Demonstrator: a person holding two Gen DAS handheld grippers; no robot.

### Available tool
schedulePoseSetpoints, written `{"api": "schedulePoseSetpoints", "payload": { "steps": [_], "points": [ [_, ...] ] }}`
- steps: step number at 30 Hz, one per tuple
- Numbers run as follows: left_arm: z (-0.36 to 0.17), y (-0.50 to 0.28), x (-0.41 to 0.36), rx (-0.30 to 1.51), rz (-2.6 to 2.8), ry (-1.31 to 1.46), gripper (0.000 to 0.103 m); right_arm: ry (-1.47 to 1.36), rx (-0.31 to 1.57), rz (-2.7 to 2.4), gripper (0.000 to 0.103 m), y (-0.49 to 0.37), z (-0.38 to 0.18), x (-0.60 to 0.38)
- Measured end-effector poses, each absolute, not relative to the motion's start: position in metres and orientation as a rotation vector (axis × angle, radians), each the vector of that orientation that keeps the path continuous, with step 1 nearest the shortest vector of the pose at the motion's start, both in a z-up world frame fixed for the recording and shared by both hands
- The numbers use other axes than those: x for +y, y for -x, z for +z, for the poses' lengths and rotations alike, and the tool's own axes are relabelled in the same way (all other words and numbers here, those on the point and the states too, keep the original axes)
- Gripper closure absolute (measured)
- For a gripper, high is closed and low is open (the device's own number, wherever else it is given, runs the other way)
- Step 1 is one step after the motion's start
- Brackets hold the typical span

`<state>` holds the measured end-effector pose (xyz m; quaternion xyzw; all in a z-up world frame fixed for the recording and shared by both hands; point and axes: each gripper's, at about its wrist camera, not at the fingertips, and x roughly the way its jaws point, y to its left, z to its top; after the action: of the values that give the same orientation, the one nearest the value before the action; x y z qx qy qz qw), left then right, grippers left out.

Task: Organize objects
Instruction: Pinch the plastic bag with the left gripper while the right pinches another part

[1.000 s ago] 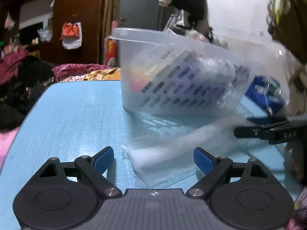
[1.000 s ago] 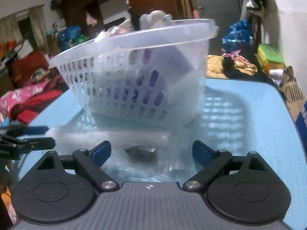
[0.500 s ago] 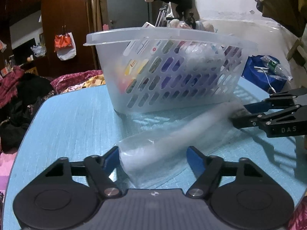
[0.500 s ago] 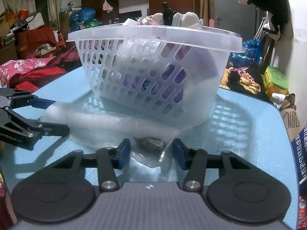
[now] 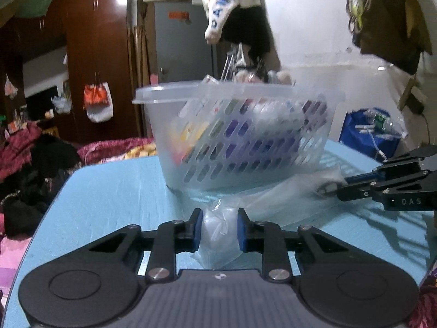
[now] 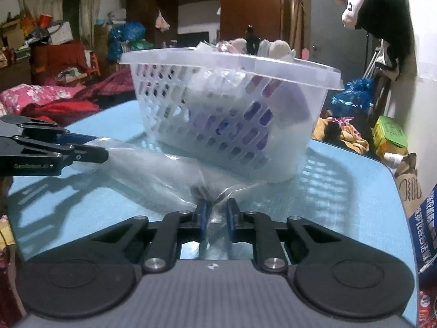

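A clear plastic bag (image 5: 286, 199) lies stretched across the blue table (image 5: 109, 191) in front of a white slotted basket (image 5: 164, 93) full of items. My left gripper (image 5: 218, 218) has one bunched end of the bag between its blue pads; its jaws are closing and press on the plastic. In the right wrist view, my right gripper (image 6: 216, 210) is shut on the other end of the bag (image 6: 153, 169), beside a small dark thing (image 6: 200, 188) inside it. The right gripper (image 5: 337, 188) shows at the right of the left wrist view, and the left gripper (image 6: 95, 147) at the left of the right wrist view.
The basket (image 6: 218, 57) stands just beyond the bag on the table (image 6: 341, 191). Clothes hang on the wall (image 5: 237, 13) behind it. A dark wardrobe (image 5: 95, 54), piled bedding (image 6: 41, 98) and blue bags (image 5: 368, 134) surround the table's edges.
Both grippers have gone from wide open to closed on opposite ends of the plastic bag. The bag's ends are now bunched between the pads.
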<state>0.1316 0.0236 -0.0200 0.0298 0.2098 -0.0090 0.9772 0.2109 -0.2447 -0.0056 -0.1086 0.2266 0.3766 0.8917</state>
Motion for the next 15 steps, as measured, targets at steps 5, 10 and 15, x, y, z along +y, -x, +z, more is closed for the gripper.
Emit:
{"api": "schedulePoseSetpoints", "payload": {
  "steps": [5, 10, 15],
  "points": [
    [-0.015, -0.111, 0.024, 0.313, -0.028, -0.055, 0.076, 0.193, 0.408, 0.794, 0.087, -0.191, 0.001, -0.256],
    [0.010, -0.090, 0.019, 0.177, -0.040, -0.075, 0.076, 0.165, 0.308, 0.795, 0.088, -0.173, 0.026, -0.267],
    [0.052, -0.092, 0.013, 0.081, -0.029, -0.112, 0.076, 0.160, 0.171, 0.782, 0.088, -0.163, 0.071, -0.273]
  ]
}}
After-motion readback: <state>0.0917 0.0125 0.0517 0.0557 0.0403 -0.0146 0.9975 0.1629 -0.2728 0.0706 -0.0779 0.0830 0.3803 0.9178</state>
